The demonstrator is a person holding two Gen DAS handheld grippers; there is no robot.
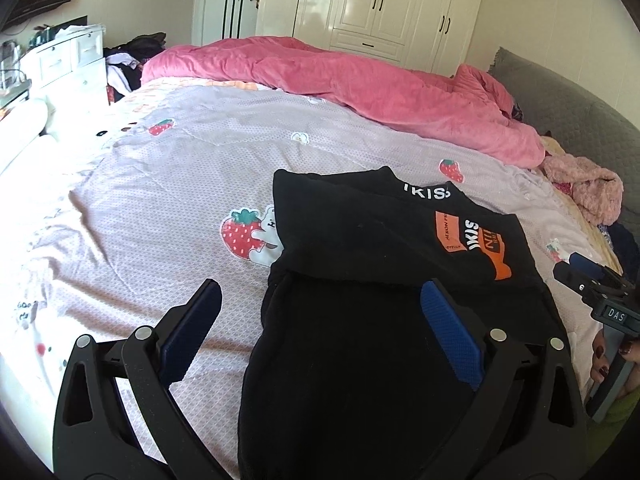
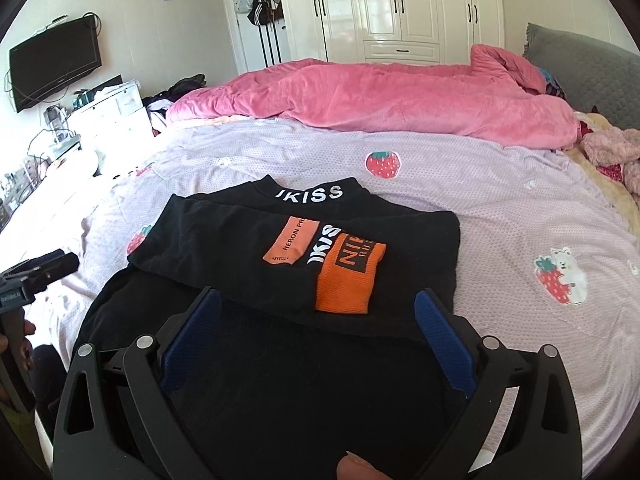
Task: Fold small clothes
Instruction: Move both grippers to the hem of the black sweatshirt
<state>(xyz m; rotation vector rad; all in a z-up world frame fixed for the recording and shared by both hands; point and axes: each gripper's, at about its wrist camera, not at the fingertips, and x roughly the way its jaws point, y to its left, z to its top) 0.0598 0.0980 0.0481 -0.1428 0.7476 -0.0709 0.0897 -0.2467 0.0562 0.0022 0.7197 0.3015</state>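
Note:
A small black top (image 1: 360, 280) with orange patches and white lettering lies partly folded on the lilac strawberry-print bedspread (image 1: 180, 168); a sleeve is folded across its chest. It also shows in the right wrist view (image 2: 248, 256). My left gripper (image 1: 320, 296) is open and empty, hovering over the garment's lower left edge. My right gripper (image 2: 318, 308) is open and empty above the garment's lower half. The right gripper shows at the right edge of the left wrist view (image 1: 588, 276). The left gripper shows at the left edge of the right wrist view (image 2: 44, 272).
A crumpled pink duvet (image 1: 380, 84) lies across the far side of the bed. A fluffy pink garment (image 1: 584, 184) lies by the grey headboard (image 1: 568, 108). A white dresser (image 1: 68, 64) and a clothes pile stand to the left, white wardrobes (image 2: 400, 8) behind.

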